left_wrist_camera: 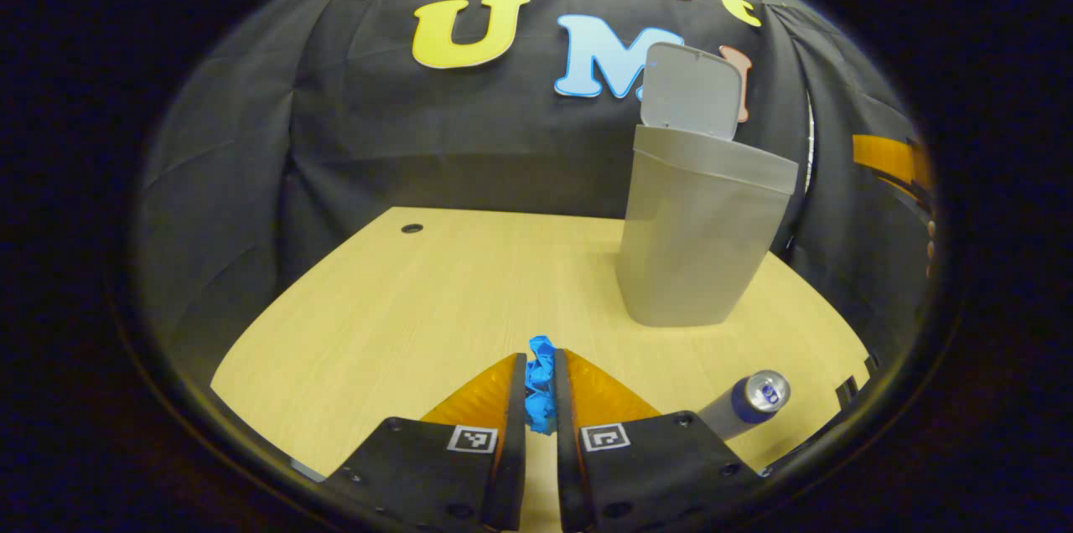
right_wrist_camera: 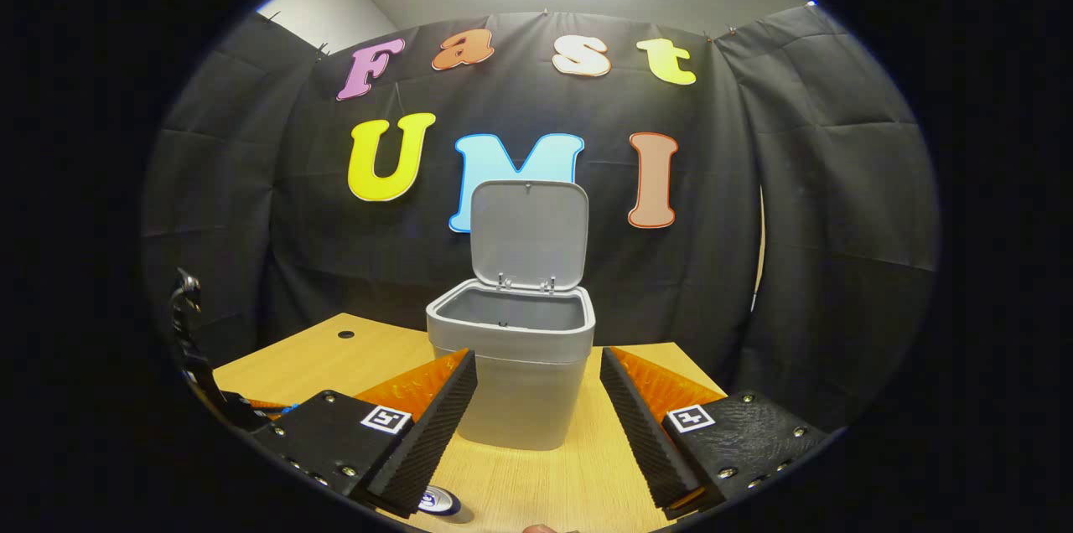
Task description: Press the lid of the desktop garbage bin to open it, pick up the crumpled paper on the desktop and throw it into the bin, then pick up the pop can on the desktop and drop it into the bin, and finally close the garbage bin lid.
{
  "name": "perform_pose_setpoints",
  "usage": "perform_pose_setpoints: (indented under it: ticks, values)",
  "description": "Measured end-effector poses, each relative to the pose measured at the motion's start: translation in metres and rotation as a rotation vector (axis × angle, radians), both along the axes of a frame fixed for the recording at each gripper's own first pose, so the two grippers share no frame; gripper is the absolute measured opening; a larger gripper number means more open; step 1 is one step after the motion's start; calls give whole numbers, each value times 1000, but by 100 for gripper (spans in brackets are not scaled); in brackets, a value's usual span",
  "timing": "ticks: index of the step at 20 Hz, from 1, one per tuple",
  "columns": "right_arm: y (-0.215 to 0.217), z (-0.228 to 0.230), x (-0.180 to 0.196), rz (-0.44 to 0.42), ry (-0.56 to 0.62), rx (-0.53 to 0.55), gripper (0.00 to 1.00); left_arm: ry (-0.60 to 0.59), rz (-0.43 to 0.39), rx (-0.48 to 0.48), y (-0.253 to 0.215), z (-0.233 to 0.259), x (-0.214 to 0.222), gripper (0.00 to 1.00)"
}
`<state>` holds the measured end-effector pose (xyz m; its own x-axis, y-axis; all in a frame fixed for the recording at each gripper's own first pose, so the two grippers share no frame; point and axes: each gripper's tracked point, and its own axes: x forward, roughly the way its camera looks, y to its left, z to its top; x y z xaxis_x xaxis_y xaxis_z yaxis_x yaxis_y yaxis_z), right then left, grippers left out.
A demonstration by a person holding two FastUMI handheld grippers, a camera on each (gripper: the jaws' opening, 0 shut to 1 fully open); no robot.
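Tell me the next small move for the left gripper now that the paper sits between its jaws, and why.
Probably lift the left gripper off the desk and carry it toward the bin. Its jaws are closed on the blue crumpled paper, the bin's lid stands open, and the pop can still lies on the desk for later.
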<state>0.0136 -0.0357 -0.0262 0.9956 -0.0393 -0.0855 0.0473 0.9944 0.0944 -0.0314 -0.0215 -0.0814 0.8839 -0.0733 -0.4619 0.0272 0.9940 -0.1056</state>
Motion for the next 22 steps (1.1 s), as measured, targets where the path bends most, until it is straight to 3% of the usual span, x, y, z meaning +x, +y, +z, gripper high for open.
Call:
perform_pose_setpoints:
  ticks: [7, 10, 12, 22]
  values:
    - [-12, -5, 1, -43, 15, 4, 95, -142, -78, -55, -40, 63, 51, 24]
    - [-15, -7, 3, -61, 22, 1, 95, -200, -113, -77, -57, 87, 74, 20]
    - [-19, -8, 2, -81, 26, 4, 95, -242, -134, -80, -66, 104, 89, 24]
    - [-55, -23, -16, -231, 85, -29, 95, -375, -257, -96, -128, 158, 165, 24]
